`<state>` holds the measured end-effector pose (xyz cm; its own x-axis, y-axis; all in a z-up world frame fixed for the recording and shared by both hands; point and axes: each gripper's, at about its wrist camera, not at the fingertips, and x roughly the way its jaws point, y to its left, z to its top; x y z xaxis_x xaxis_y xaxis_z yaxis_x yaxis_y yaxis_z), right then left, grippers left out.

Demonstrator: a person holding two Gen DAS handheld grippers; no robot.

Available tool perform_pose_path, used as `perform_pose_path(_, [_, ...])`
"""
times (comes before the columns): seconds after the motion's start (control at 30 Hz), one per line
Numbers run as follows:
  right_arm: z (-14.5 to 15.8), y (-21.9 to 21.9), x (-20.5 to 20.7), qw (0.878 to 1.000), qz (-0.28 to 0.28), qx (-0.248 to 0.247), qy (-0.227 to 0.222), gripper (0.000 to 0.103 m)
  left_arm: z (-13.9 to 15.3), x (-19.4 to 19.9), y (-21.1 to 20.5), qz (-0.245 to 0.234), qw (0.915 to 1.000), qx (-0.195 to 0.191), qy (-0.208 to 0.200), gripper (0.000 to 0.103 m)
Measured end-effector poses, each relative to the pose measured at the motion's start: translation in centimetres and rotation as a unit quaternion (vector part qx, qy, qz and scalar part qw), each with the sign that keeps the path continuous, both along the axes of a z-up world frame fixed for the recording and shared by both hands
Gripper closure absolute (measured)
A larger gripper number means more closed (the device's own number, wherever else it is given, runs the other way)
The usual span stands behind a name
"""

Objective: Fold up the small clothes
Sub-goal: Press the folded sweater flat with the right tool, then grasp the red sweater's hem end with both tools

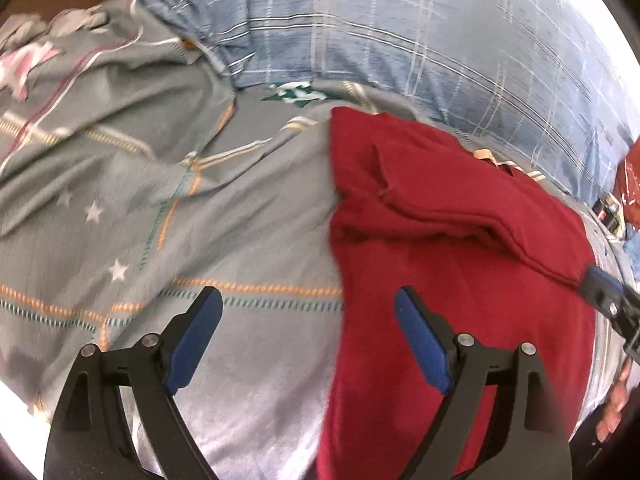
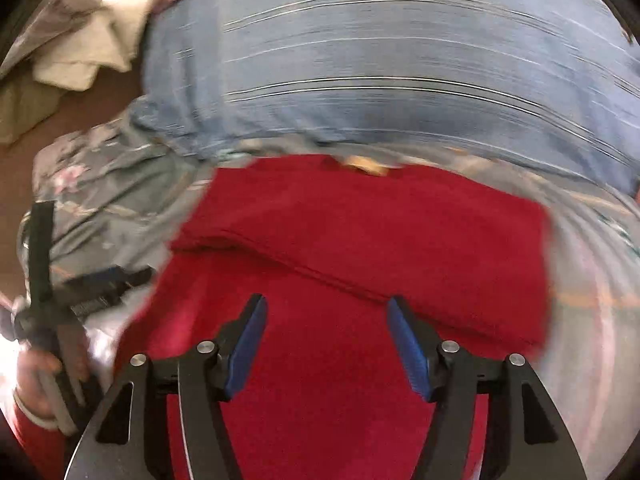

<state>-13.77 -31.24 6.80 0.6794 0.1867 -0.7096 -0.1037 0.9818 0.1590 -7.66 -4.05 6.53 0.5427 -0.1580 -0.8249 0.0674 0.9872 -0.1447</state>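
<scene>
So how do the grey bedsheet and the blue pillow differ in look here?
The bedsheet is grey with orange and teal dashed lines and small white stars; the pillow is blue with pale plaid stripes. The bedsheet lies spread out and wrinkled under the red garment; the pillow sits plump at the far side behind it. Both are patterned bedding, and each carries a green and white emblem.

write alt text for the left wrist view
An open left gripper hovers, holding nothing, over the edge of a partly folded red garment on a grey patterned bedsheet. A blue plaid pillow lies behind, and the right gripper shows at the garment's right edge.
</scene>
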Motion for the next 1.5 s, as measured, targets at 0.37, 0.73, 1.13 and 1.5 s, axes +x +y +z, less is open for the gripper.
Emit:
perform_pose_path(0.37, [-4.7, 8.1, 10.2, 0.998, 0.031, 0.008, 0.052, 0.048, -1.2, 0.2, 2.4, 0.019, 0.9992, -0.031, 0.013, 0.015])
perform_pose_path(0.73, [-3.4, 7.0, 5.1, 0.998, 0.047, 0.005, 0.039, 0.047, -0.8, -0.4, 1.6, 0.008, 0.9999, -0.008, -0.001, 0.014])
perform_pose_path(1.13, [-2.8, -0.5, -6.0, 0.998, 0.004, -0.004, 0.056, 0.032, 0.4, -4.2, 0.2, -0.051, 0.9985, -0.019, -0.005, 0.015])
perform_pose_path(1.5, [-3.9, -4.5, -14.9, 0.988, 0.042, 0.007, 0.151, 0.031, -0.2, -13.4, 0.5, -0.103, 0.9932, -0.042, 0.036, 0.015])
